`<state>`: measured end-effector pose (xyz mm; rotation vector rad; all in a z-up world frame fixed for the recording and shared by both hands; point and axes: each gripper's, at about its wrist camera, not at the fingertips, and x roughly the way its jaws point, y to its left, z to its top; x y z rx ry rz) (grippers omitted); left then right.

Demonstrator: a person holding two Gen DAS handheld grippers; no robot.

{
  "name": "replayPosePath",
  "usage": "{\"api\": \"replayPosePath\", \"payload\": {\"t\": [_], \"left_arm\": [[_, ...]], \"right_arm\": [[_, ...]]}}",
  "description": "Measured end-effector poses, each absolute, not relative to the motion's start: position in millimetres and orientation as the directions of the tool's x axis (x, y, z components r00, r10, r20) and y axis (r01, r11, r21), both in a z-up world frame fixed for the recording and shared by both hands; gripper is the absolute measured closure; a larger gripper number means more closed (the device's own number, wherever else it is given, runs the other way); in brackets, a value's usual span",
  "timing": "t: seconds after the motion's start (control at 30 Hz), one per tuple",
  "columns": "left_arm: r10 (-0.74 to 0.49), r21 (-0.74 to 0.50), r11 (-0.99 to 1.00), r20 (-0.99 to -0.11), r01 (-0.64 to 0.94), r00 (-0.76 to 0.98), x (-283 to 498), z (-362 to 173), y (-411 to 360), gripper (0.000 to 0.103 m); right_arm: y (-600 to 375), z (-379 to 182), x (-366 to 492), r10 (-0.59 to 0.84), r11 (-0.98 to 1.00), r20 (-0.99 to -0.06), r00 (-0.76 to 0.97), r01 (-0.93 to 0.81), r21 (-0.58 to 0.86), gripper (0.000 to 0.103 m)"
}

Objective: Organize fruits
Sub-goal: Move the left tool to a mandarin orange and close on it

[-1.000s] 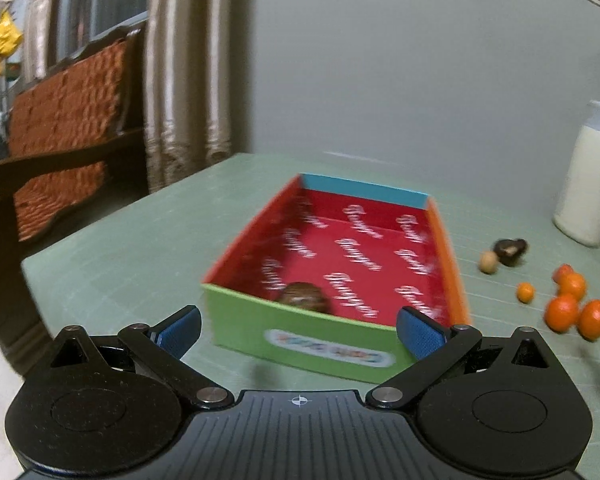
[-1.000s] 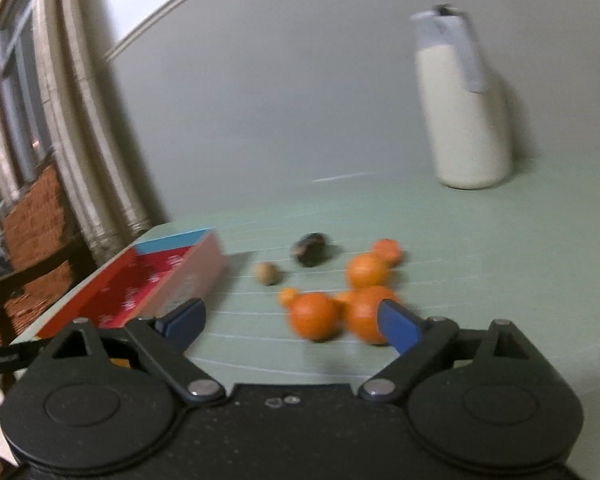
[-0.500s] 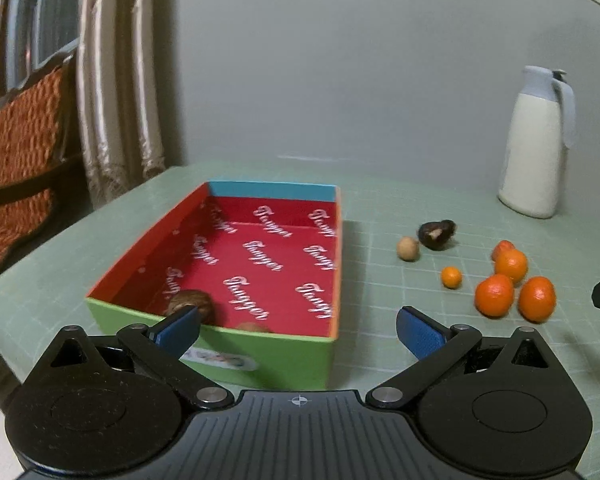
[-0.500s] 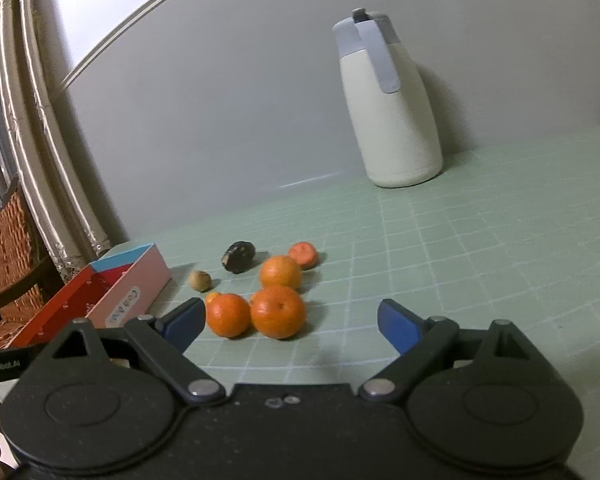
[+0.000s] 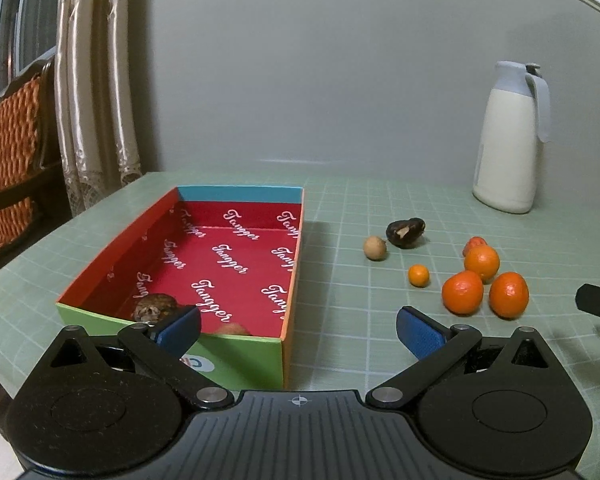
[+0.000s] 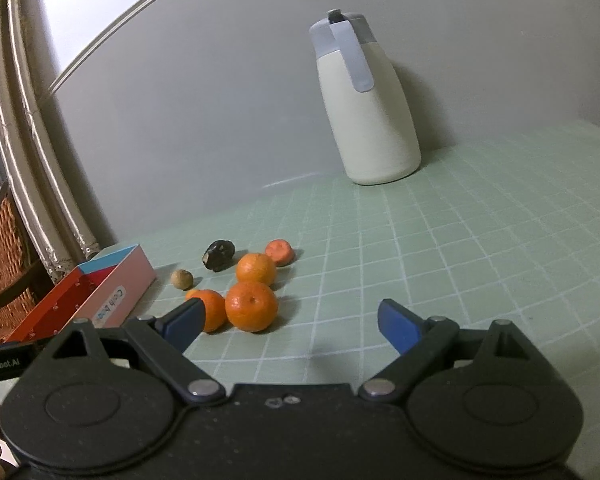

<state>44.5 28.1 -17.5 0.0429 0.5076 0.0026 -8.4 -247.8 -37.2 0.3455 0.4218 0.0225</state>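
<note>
ahead of right gripper (image 6: 288, 320), oranges (image 6: 252, 306) between spread, empty fingers (image 6: 398, 326); left gripper (image 5: 298, 330) likewise released.

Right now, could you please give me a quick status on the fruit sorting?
Left gripper and right gripper open, empty. Round orange mandarins loose on green mat, outside red cardboard box. Nothing blocking.

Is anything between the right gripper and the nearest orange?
Nothing visible. The right gripper is open and empty, and the nearest orange sits just ahead on bare mat, with another orange beside it.
</note>
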Motion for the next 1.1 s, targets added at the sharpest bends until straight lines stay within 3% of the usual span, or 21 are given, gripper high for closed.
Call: {"api": "replayPosePath", "payload": {"t": [0.37, 0.7, 1.1], "left_arm": [[0.006, 0.044, 0.999, -0.486, 0.018, 0.874, 47, -18, 26, 0.000], [-0.090, 0.157, 0.968, -0.509, 0.195, 0.856, 65, -24, -25, 0.000], [-0.170, 0.201, 0.925, -0.540, 0.323, 0.824, 88, -37, -71, 0.001]], "right_arm": [[-238, -37, -7, 0.099, 0.953, -0.401, 0.911, 0.029, 0.301, 0.009], [-253, -34, -16, 0.064, 0.942, -0.376, 0.924, 0.068, 0.328, 0.008], [-286, -33, -36, -0.088, 0.923, -0.353, 0.931, 0.210, 0.324, 0.006]]}}
